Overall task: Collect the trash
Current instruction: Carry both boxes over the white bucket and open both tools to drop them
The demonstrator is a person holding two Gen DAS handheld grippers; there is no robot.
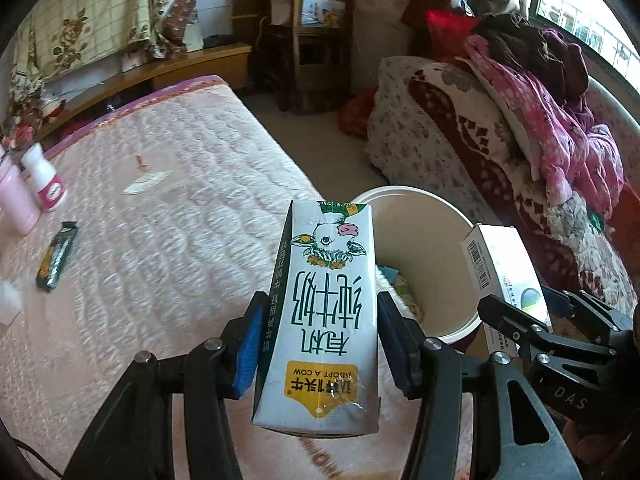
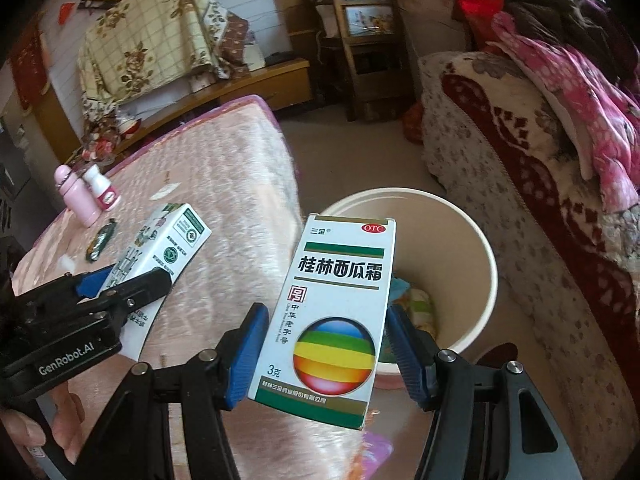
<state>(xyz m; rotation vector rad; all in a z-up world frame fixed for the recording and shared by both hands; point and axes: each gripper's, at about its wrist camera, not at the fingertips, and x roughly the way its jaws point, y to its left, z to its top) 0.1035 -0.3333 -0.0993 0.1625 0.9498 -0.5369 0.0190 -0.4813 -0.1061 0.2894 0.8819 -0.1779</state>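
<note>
Two hand-held grippers carry trash toward a cream bucket (image 1: pixel 428 240) on the floor beside a pink bed (image 1: pixel 160 200). The left gripper (image 1: pixel 320 344) is clamped on a milk carton (image 1: pixel 324 312); the right gripper (image 2: pixel 320 352) is clamped on a medicine box (image 2: pixel 332 312), both tilted toward the bucket, apparently for dropping. Only the right view shows a fingertip (image 2: pixel 64 420); the left shows the dark wrapper (image 1: pixel 56 256) on the bed more clearly
</note>
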